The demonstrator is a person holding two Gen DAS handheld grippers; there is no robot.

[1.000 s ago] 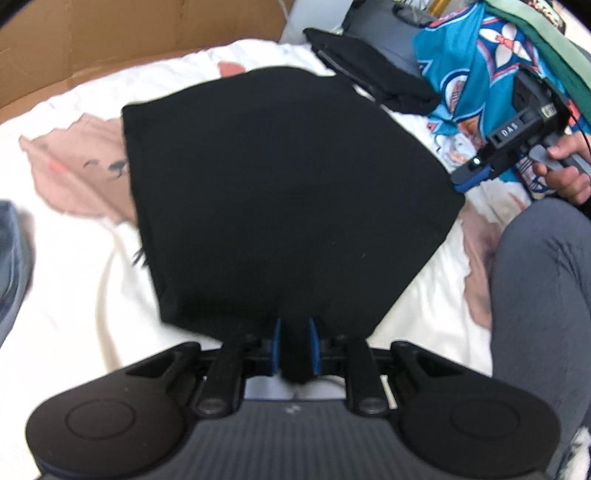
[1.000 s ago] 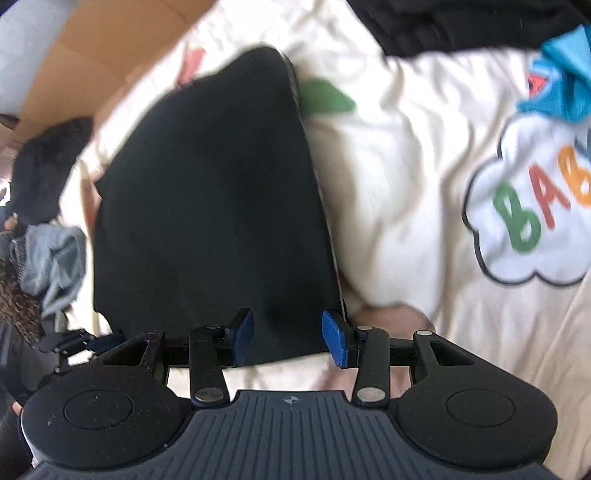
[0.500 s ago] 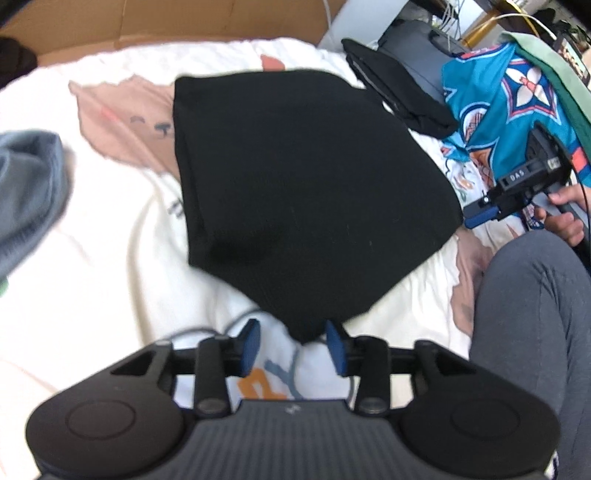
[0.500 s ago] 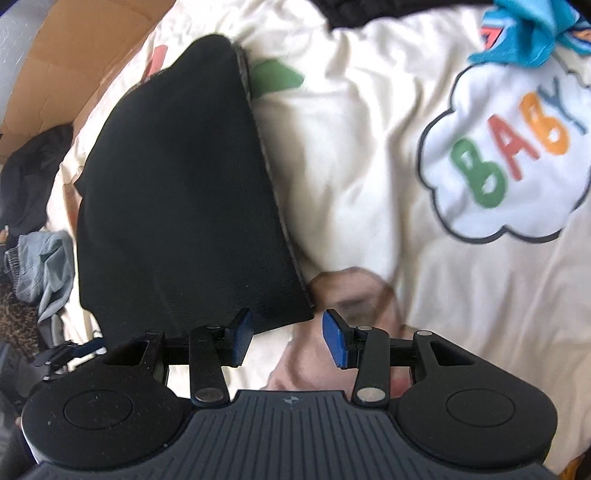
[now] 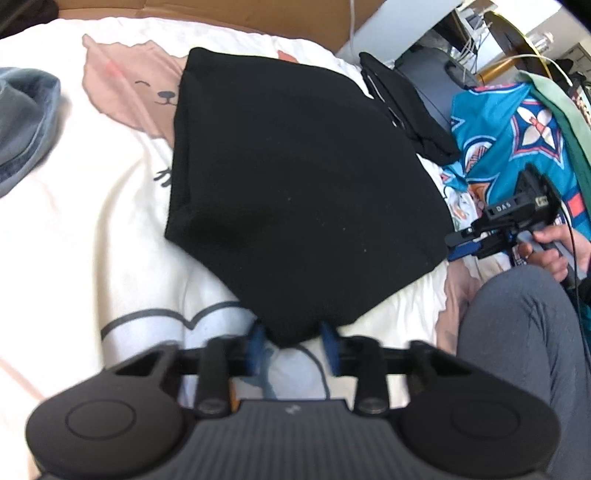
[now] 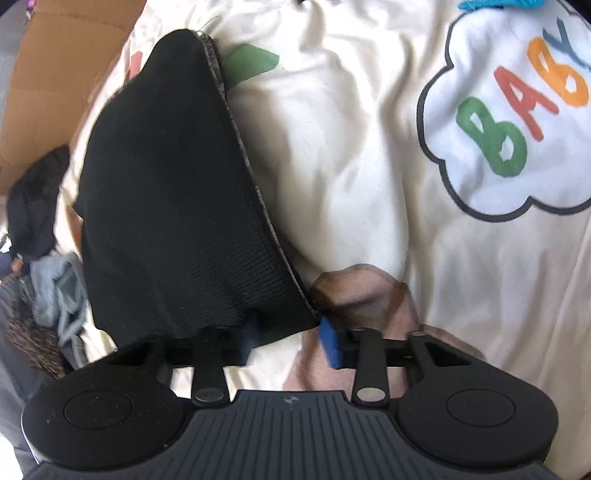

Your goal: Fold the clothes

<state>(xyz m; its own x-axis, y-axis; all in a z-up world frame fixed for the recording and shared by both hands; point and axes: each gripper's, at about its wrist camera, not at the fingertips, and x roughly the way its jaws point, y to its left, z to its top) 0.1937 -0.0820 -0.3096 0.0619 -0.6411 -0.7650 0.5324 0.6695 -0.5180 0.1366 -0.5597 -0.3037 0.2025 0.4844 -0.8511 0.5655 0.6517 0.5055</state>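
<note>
A folded black garment point(image 5: 295, 184) lies flat on the white printed bedsheet point(image 5: 92, 240). Its near corner sits between the blue pads of my left gripper point(image 5: 291, 343); the jaws are closing, with a gap still showing at each pad. In the right wrist view another corner of the black garment point(image 6: 177, 206) lies between the pads of my right gripper point(image 6: 288, 339), whose jaws are closing too and stand apart. The right gripper point(image 5: 465, 247) also shows at the garment's right corner, held by a hand point(image 5: 550, 254).
A grey-trousered leg point(image 5: 524, 350) is at the right. A teal patterned garment point(image 5: 509, 136) and a second black garment point(image 5: 402, 110) lie at the back right, blue-grey clothing point(image 5: 22, 122) at the left. Cardboard point(image 5: 258, 14) lines the far edge. More clothes point(image 6: 55, 291) are heaped at left.
The left gripper let go of the corner it held, opened wide, and now narrows around it again. The right gripper sank onto its corner of the garment, jaws still apart.
</note>
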